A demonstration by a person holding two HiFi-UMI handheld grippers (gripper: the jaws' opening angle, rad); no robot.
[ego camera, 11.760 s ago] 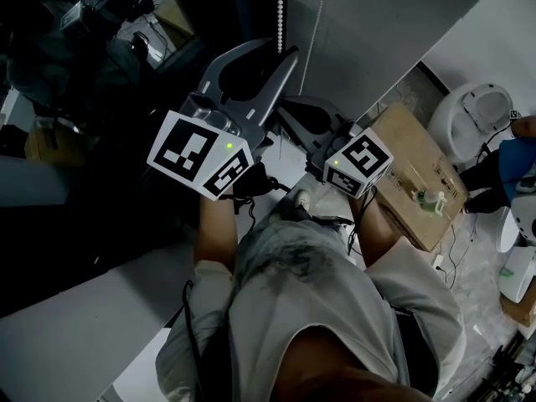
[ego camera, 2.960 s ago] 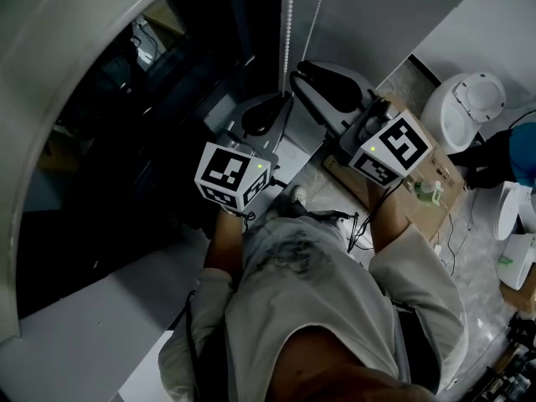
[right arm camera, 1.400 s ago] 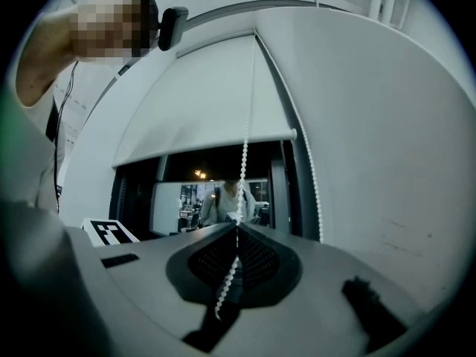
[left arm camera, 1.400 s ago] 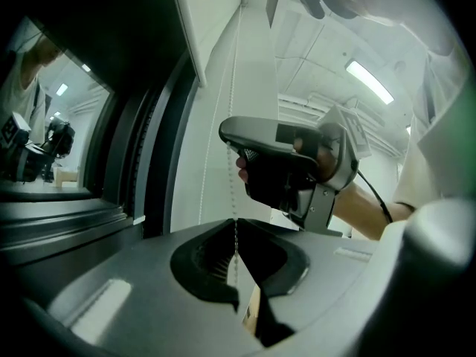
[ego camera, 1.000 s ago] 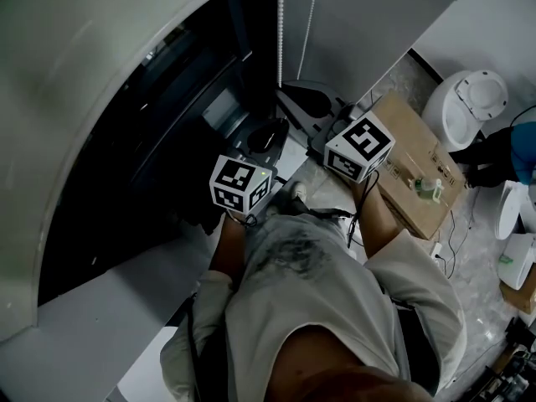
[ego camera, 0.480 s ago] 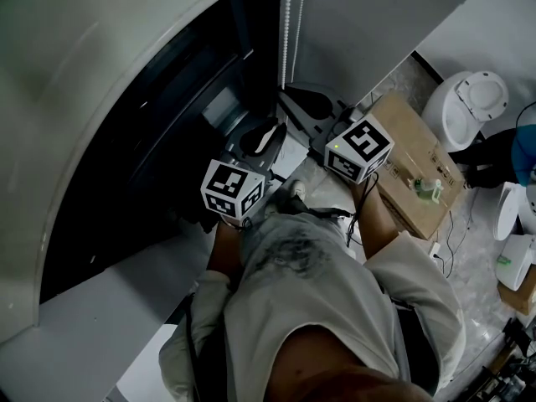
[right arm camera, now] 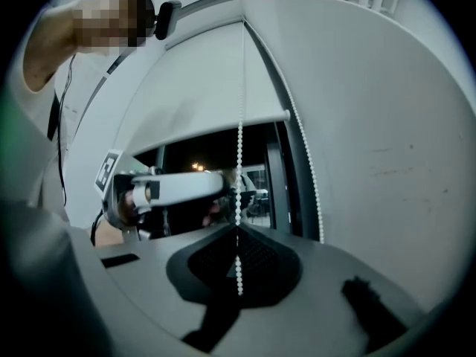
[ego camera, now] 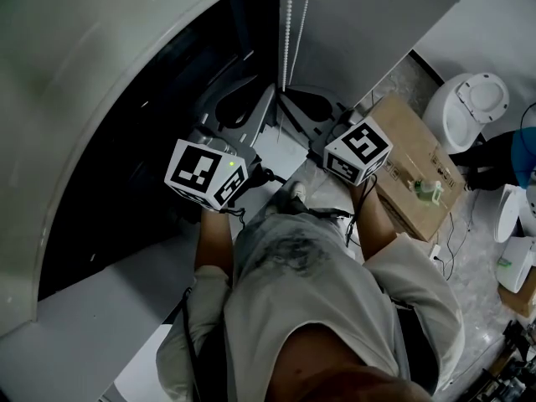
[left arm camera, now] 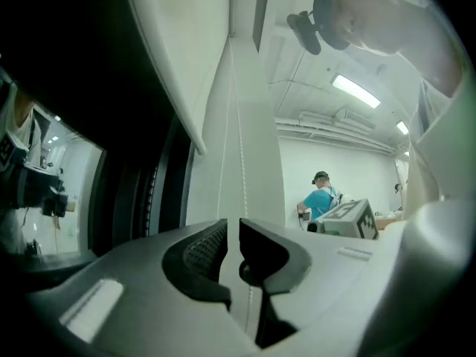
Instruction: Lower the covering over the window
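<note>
the right gripper [right arm camera: 238,230] has its fingers [right arm camera: 262,262] clenched on the bead chain [right arm camera: 239,171], which drops straight into the seam where the dark ribbed pads meet and dangles a short way below it. the left gripper [left arm camera: 232,224] has its fingers [left arm camera: 199,253] released and only narrowly apart, having just been closing; a strand of the same chain runs down through the slim gap without the pads pressing on it. in the right gripper view the left gripper reaches the chain from the left, just above the right gripper's fingers. a second strand of the chain hangs a little to the right, along the dark window frame [right arm camera: 277,177] and the pale wall [right arm camera: 372,125]

the roller blind [right arm camera: 197,99] is a plain, smooth, off-white sheet, drawn part of the way down the window [right arm camera: 212,158]. it ends in a straight bottom rail [right arm camera: 223,129] above both grippers, to the left of the chain. below the rail the glass is bare and black, with a few small lights in it. a person in a turquoise top [left arm camera: 321,199] stands well behind
</note>
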